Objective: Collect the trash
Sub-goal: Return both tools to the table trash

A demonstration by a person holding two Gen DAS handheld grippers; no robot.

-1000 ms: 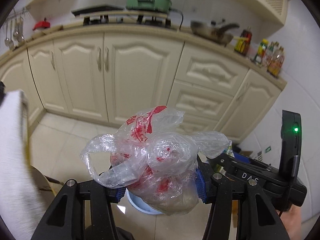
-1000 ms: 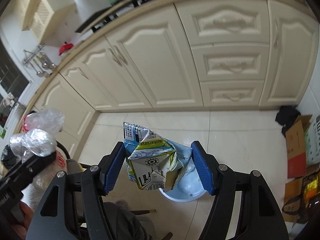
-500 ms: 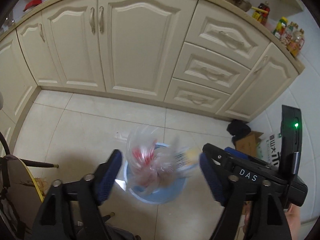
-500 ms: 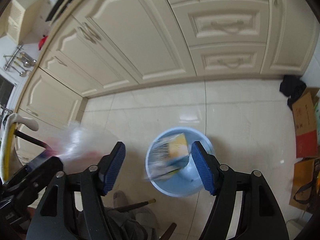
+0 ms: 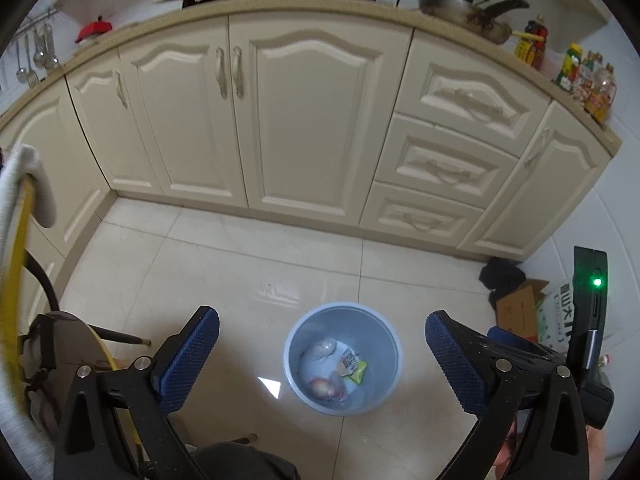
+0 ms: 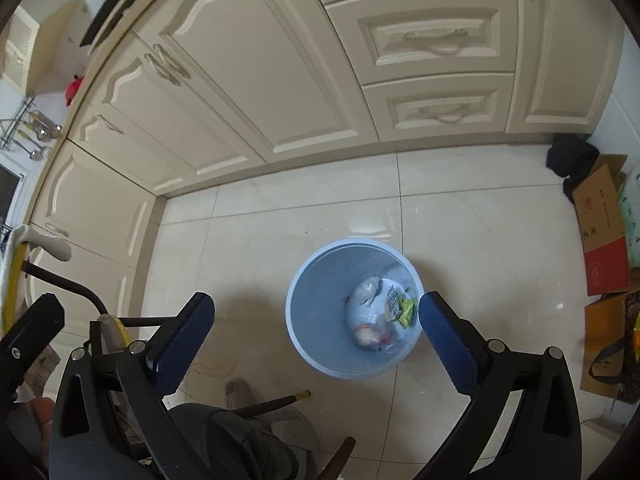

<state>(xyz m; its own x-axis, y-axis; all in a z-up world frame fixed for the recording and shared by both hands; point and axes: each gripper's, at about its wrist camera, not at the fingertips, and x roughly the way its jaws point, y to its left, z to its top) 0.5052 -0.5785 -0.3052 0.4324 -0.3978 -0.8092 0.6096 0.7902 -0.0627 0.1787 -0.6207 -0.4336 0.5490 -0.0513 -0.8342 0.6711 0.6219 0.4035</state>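
Observation:
A light blue bin [image 5: 291, 344] stands on the tiled floor below both grippers. Inside lie a crumpled clear plastic bag with red print [image 5: 329, 387] and a squashed drink carton [image 5: 353, 363]. My left gripper [image 5: 322, 318] hangs above the bin, its jaws opening wide with nothing between them. In the right wrist view the same bin [image 6: 297, 292] holds the bag [image 6: 370, 334] and the carton [image 6: 400, 307]. My right gripper [image 6: 316, 300] is over it too, jaws opening and empty.
Cream kitchen cabinets [image 5: 312, 120] run along the far side. Cardboard boxes [image 6: 604, 236] and a black cloth [image 6: 570, 160] sit on the floor at the right. A chair with a yellow frame [image 5: 16, 264] stands at the left. The person's grey trouser leg [image 6: 240, 440] is below.
The left gripper let go of the plastic bag and the right let go of the carton. Both fell into the blue bin, and both pairs of jaws spread wide.

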